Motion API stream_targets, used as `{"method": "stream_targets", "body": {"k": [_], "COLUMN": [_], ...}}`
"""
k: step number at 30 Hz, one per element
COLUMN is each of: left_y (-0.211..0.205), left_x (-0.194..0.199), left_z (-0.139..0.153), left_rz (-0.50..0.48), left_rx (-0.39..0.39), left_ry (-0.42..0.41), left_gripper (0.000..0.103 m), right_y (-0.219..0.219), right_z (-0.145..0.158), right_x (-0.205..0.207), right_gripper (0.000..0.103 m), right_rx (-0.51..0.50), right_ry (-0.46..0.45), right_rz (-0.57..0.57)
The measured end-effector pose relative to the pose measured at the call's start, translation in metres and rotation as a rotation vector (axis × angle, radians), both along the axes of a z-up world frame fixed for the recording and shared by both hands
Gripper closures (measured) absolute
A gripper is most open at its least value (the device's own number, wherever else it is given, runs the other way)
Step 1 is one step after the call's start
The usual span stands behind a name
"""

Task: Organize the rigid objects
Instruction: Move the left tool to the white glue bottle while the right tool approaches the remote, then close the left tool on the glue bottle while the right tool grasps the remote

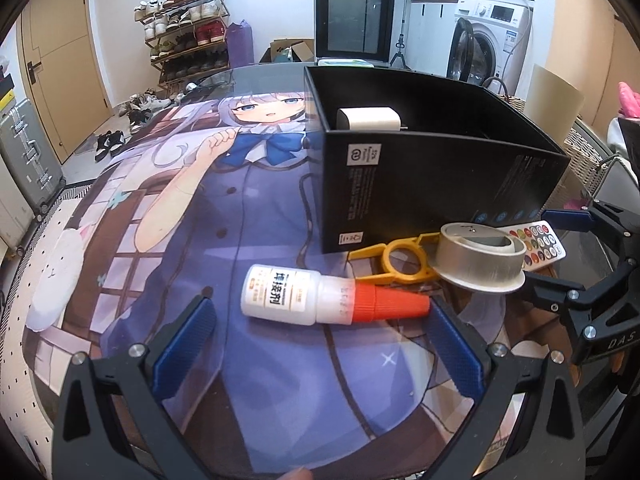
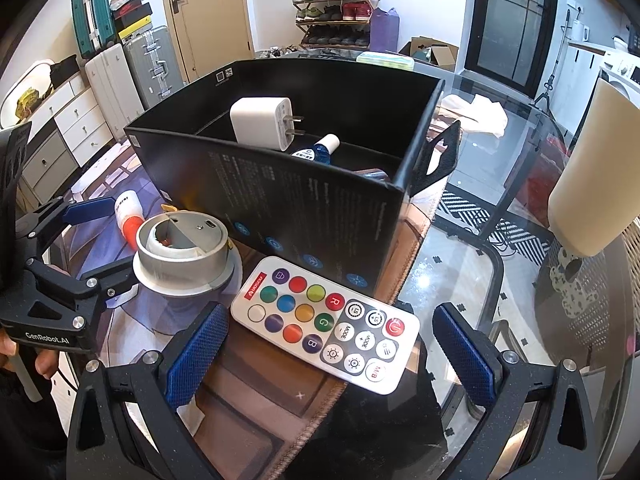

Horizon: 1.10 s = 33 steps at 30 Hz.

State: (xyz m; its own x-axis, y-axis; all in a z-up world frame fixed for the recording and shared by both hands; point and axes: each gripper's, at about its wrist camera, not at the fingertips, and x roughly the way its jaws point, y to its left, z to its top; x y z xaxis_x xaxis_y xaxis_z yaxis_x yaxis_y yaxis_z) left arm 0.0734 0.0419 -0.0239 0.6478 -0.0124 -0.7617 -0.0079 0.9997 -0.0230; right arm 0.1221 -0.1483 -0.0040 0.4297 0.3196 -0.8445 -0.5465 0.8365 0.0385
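A white glue bottle with an orange cap lies on its side on the printed mat, just beyond my open left gripper. Behind it lie a yellow ring tool and a silver round fixture. In the right wrist view a white remote with coloured buttons lies between the fingers of my open right gripper. The black box holds a white charger plug and a blue bottle. The silver fixture sits left of the remote, beside the left gripper.
The printed mat covers a round glass table whose edge runs close on the right. A cream roll stands at the right above a wicker basket. A white cloth lies behind the box. Suitcases, drawers and a shoe rack stand beyond.
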Motion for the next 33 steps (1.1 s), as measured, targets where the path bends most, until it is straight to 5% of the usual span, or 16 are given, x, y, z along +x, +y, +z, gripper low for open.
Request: {"method": "stream_targets", "body": {"k": [17, 24, 33], "left_y": [-0.004, -0.013, -0.011], "left_x": [0.002, -0.002, -0.010], "left_z": [0.000, 0.003, 0.007], "left_rz": [-0.006, -0.049, -0.050], "left_rx": [0.003, 0.005, 0.006], "left_ry": [-0.002, -0.033, -0.067], "left_gripper": [0.001, 0.017, 0.017], "right_y": [0.001, 0.002, -0.002], "right_z": [0.000, 0.002, 0.002], "right_x": [0.000, -0.004, -0.006], "right_gripper": [0.003, 0.013, 0.013], "right_rx": [0.010, 0.017, 0.020], "right_ry": [-0.001, -0.012, -0.013], "right_rz": [0.003, 0.029, 0.032]}}
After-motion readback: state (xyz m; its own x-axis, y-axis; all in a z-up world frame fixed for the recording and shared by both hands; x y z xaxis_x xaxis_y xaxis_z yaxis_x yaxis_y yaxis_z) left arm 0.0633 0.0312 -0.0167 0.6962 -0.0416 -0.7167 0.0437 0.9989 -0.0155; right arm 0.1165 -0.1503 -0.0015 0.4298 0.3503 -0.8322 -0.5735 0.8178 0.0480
